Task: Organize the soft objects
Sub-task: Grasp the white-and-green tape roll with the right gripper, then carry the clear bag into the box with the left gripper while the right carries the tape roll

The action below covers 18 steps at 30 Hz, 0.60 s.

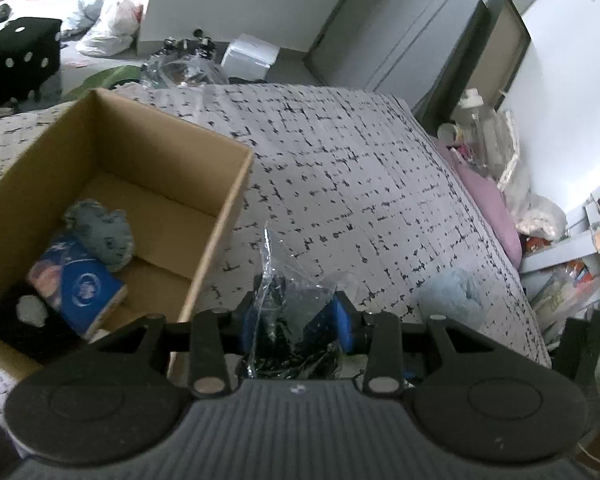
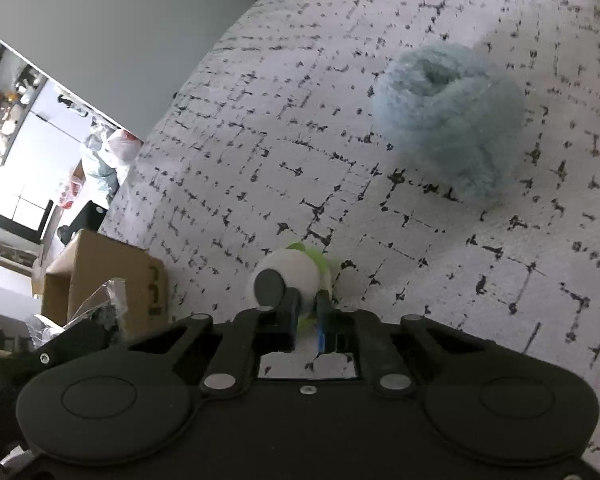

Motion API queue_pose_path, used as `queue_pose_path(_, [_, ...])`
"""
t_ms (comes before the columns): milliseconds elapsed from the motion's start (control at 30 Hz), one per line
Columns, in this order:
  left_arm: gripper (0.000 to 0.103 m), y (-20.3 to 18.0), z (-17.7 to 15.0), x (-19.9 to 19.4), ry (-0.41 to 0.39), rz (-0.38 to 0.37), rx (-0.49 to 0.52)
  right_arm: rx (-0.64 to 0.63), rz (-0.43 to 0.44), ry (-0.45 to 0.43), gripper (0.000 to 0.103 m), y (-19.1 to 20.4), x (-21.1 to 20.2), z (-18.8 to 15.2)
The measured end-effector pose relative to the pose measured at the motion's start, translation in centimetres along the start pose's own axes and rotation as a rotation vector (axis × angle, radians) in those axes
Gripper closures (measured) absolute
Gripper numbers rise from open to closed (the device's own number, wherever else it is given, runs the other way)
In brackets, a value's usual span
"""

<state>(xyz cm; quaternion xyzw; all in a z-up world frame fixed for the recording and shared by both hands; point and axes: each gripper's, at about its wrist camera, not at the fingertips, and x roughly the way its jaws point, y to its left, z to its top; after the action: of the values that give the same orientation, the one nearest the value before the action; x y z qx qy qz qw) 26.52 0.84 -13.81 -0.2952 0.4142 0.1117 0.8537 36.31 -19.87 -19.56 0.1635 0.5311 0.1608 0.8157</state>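
I am pinching a crinkly plastic bag (image 1: 296,312) in my left fingers (image 1: 252,320), light but slippery; my right fingers (image 2: 290,304) are squeezing a soft white-and-green toy (image 2: 296,270).

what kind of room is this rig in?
Most likely a lived-in bedroom: a bed with a patterned cover, a pink pillow beside it, and bags piled on the floor.

A clear plastic bag of dark items (image 1: 288,312) sits upright beside the open cardboard box (image 1: 220,216), which holds a grey plush (image 1: 102,236), a blue pouch (image 1: 80,284) and a black plush (image 1: 24,320). A fluffy pale-blue ball (image 2: 448,120) lies on the bed (image 2: 260,140), apart from a small white-and-green plush (image 2: 296,276).
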Motion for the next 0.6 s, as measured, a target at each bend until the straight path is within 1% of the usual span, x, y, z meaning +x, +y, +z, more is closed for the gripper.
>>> queue_pose_path(233, [0.065, 1.3, -0.3, -3.6, -0.056, 0.006, -0.032, -0.001, 0.046, -0.076, 0.098, 0.8, -3.8, -0.6])
queue_pose_path(333, [0.065, 1.6, -0.2, -5.3, -0.087, 0.021, -0.023, -0.021, 0.061, -0.112, 0.098, 1.5, -5.2, -0.9])
queue_pose_path(433, [0.065, 1.9, 0.0, -7.0, -0.122, 0.027, -0.023, -0.044, 0.078, -0.134, 0.098, 2.3, -6.3, -1.3])
queue_pose_path(600, [0.065, 2.9, -0.1, -9.1, -0.152, 0.038, -0.035, -0.083, 0.089, -0.154, 0.098, 3.8, -7.2, -2.3])
